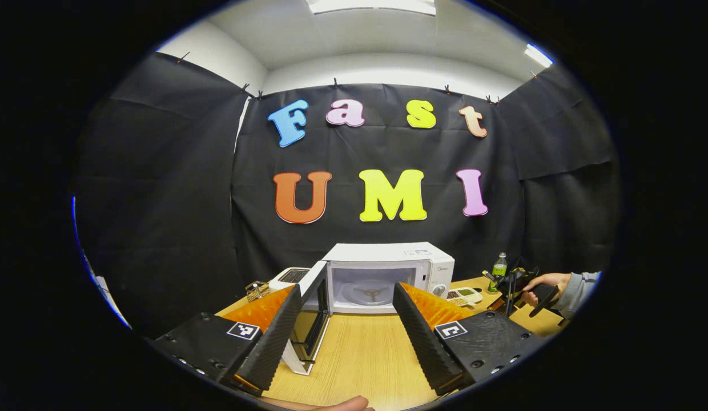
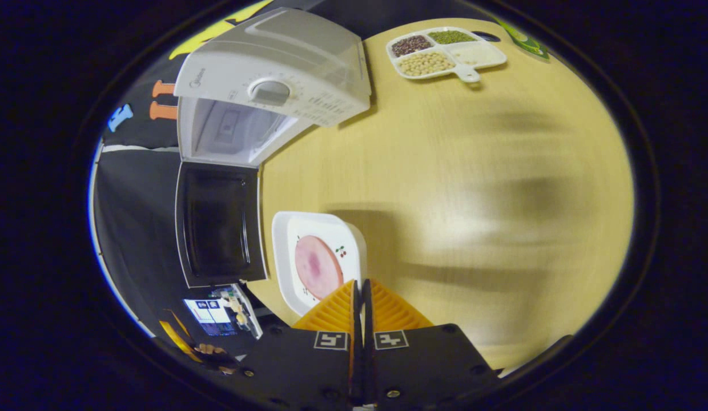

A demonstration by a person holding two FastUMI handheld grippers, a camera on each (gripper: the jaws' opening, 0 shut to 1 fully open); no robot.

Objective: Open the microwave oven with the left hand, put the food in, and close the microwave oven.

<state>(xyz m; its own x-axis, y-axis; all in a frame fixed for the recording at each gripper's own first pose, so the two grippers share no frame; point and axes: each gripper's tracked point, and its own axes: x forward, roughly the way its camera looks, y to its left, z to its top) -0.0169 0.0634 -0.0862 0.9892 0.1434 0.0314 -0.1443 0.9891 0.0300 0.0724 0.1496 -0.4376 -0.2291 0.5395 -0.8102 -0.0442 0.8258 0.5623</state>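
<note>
White microwave (image 1: 388,274) stands open; pink ham slice (image 2: 318,266) on white plate (image 2: 291,228).

The boxy white microwave oven (image 1: 388,274) has a pale grey cavity, and its open door (image 2: 220,225) carries a dark, near-black window in a white frame. The pale wooden desk (image 2: 445,171) shows a fine straight grain. On it, the square white plate (image 2: 317,260) bears a round pink slice of food (image 2: 318,266) and small red cherry motifs. The white divided tray (image 2: 445,52) holds dark brownish, green, cream and off-white fillings, though blur hides the detail. A green bottle (image 1: 498,269) has a dark cap.
</note>
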